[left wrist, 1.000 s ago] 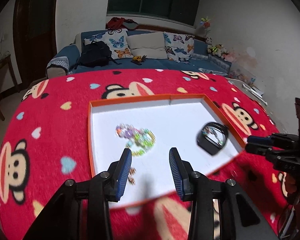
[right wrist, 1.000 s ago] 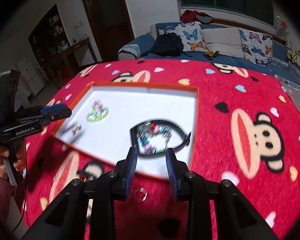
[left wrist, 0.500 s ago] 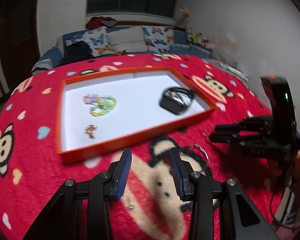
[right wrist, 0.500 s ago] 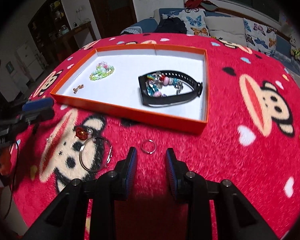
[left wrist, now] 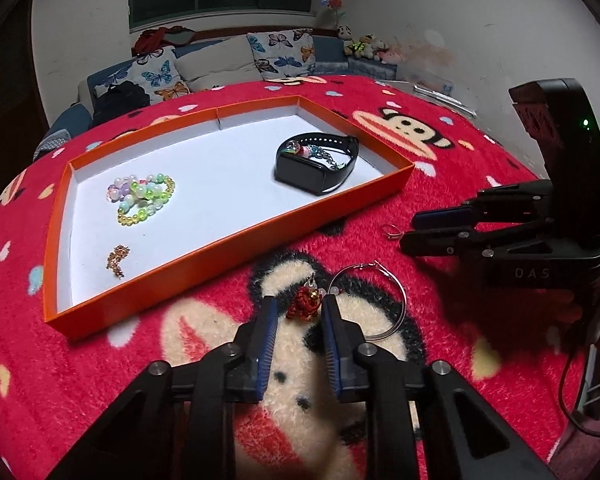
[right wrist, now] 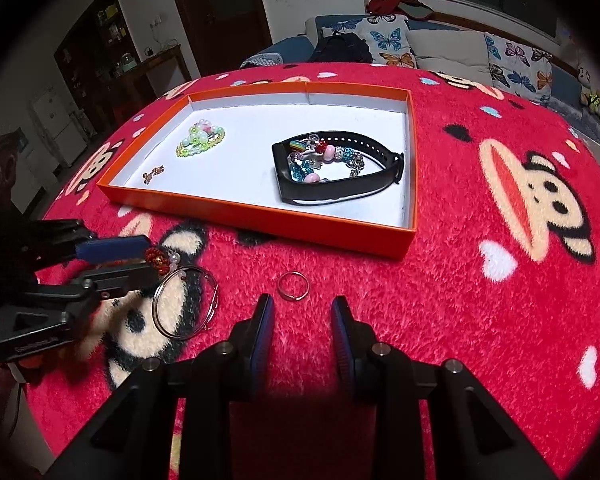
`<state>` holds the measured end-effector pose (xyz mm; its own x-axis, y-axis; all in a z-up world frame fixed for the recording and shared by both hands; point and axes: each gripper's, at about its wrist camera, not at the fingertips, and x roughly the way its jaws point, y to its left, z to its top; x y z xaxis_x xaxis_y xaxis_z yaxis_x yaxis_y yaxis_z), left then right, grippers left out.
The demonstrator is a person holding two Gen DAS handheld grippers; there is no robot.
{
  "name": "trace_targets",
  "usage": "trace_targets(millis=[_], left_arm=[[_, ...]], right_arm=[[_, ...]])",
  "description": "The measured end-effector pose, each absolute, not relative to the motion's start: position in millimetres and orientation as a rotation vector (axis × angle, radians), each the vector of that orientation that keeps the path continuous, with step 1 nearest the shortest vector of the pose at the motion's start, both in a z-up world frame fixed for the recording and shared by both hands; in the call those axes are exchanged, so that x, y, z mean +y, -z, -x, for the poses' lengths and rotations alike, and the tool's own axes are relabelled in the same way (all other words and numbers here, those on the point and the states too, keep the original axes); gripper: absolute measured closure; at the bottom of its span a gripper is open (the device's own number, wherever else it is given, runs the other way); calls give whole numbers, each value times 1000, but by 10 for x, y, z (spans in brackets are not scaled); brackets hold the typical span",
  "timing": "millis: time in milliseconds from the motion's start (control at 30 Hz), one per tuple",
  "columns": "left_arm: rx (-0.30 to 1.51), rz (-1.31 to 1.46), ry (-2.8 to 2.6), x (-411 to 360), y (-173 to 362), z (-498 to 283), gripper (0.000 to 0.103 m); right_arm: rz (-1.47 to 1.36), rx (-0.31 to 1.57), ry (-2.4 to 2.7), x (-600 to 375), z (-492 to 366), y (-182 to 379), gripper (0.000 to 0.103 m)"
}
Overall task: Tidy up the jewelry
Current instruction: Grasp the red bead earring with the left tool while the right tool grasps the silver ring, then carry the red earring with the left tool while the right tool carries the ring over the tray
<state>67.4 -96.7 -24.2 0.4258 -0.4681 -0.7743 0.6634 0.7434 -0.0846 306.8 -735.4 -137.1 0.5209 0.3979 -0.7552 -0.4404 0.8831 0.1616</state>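
An orange tray (left wrist: 236, 236) (right wrist: 260, 216) on the red blanket holds a green bead bracelet (left wrist: 144, 198) (right wrist: 200, 142), a small gold piece (left wrist: 117, 260) (right wrist: 153, 173) and a black band with a charm bracelet (left wrist: 316, 160) (right wrist: 332, 172). In front of the tray lie a red bead charm (left wrist: 305, 304) (right wrist: 158, 258), a large silver hoop (left wrist: 374, 300) (right wrist: 184, 304) and a small silver ring (right wrist: 294, 286) (left wrist: 392, 233). My left gripper (left wrist: 298, 304) (right wrist: 144, 256) is open with its fingertips either side of the red charm. My right gripper (right wrist: 302, 308) (left wrist: 414, 228) is open just short of the ring.
The red monkey-print blanket (right wrist: 500, 280) covers the round table. A sofa with butterfly cushions (left wrist: 220, 60) stands behind it. A dark cabinet (right wrist: 112, 60) and doorway are at the far left in the right wrist view.
Both grippers have drawn back from over the tray to the blanket in front of it. The left one has dropped low around the red charm; the right one has come close to the ring.
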Motion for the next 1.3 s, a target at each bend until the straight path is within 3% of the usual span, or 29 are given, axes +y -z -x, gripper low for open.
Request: trace_targets(millis=[300,733,867,1300], left_arm=[[864,-259,722,-978,267,-680,90],[840,-192,729,-843,91,-591,90],[833,-178,719,-791,47,-589,90],[817,-142,692,-647,-107,-583,90]], right_arm=[[68,886,-509,-7309,-3090,1371,70],[114,870,-504,-7193,-3130,1370,71],[138,863,-499,-7160,-3113,1371,82],[88,844,-528,-7213,-3038,1235,83]])
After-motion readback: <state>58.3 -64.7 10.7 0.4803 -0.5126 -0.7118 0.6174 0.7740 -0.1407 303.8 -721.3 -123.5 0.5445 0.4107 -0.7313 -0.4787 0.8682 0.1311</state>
